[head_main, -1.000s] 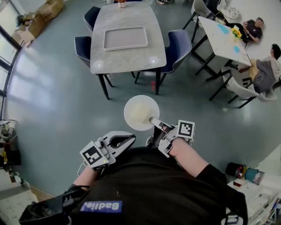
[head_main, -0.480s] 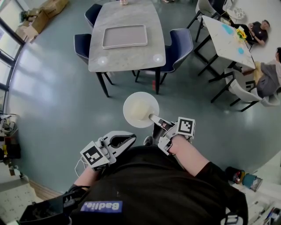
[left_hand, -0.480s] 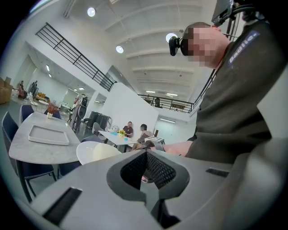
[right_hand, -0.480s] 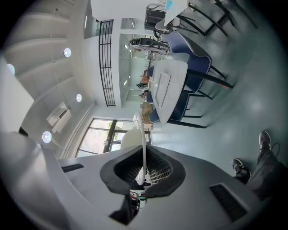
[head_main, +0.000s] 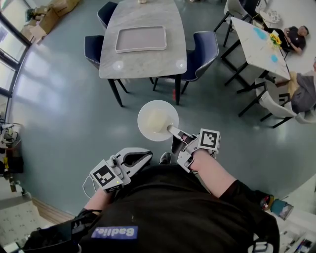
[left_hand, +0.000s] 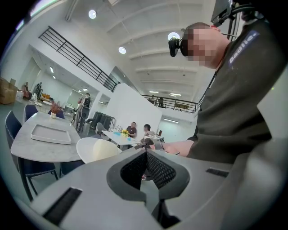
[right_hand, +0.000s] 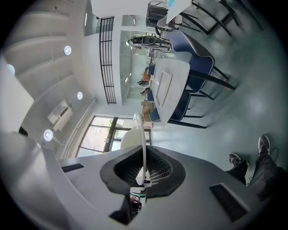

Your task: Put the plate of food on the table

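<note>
Right gripper point(head_main: 174, 132) jaws clenched on the plate point(head_main: 150, 118) rim, held level over the floor, probably so nothing slides off; bench point(head_main: 143, 59) well ahead; left gripper point(head_main: 144, 155) jaws pinched together, empty.

Grey-blue polished floor point(head_main: 64, 108) fills the head view, with daylight glaring off it at the left beside the tall windows point(head_main: 6, 74). Up top stands a grey marble bench point(head_main: 143, 64) on dark legs, dark blue chairs point(head_main: 202, 49) tucked around it. Upper right, there's a white bench point(head_main: 254, 49) with pale chairs point(head_main: 276, 104). Cardboard boxes point(head_main: 49, 15) sit upper left. In the left gripper view, round ceiling lights point(left_hand: 92, 14) glow above a black balcony railing point(left_hand: 76, 60).
</note>
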Available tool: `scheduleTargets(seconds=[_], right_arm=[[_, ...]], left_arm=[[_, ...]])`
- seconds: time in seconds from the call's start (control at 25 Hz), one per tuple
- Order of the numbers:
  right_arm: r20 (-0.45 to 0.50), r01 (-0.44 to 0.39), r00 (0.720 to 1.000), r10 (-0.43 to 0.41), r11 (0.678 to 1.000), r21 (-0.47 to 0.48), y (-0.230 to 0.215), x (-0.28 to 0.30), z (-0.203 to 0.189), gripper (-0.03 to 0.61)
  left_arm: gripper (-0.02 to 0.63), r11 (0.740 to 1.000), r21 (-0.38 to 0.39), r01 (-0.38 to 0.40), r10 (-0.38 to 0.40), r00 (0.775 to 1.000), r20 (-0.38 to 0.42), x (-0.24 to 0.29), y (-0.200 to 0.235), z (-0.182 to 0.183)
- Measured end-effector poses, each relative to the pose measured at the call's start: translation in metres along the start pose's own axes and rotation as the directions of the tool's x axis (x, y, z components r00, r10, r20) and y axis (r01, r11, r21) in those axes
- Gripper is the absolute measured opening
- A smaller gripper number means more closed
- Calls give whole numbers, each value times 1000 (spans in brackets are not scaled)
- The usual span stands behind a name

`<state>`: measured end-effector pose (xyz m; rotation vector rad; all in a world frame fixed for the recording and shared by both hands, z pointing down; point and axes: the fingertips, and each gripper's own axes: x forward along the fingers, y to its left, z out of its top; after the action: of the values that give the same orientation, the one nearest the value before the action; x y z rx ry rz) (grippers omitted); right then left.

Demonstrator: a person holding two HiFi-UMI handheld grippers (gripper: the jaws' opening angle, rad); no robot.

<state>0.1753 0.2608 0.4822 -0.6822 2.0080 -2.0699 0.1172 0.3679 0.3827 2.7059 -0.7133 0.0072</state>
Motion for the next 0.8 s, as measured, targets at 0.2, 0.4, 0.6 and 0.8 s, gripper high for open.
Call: scheduleTargets(seconds=[0.2, 0.4, 0.6, 0.8], right_arm=[[-1, 6, 1000, -6, 1000, -6, 2, 6, 2, 25], [18, 9, 1000, -9, 1000, -17, -1, 9, 4, 25], [42, 23, 999, -23, 1000, -2, 6, 40, 34, 25], [64, 32, 997, -32, 999, 13, 15, 67, 51, 25]], left_arm=[[8, 1000, 2, 16, -16, 999, 29, 0, 5, 6], [8, 1000, 15, 20, -20, 1000, 0, -4, 13, -5], [8, 999, -3, 40, -40, 999, -2, -2, 60, 13], [8, 998, -7, 62, -62, 998, -7, -6, 95, 28]])
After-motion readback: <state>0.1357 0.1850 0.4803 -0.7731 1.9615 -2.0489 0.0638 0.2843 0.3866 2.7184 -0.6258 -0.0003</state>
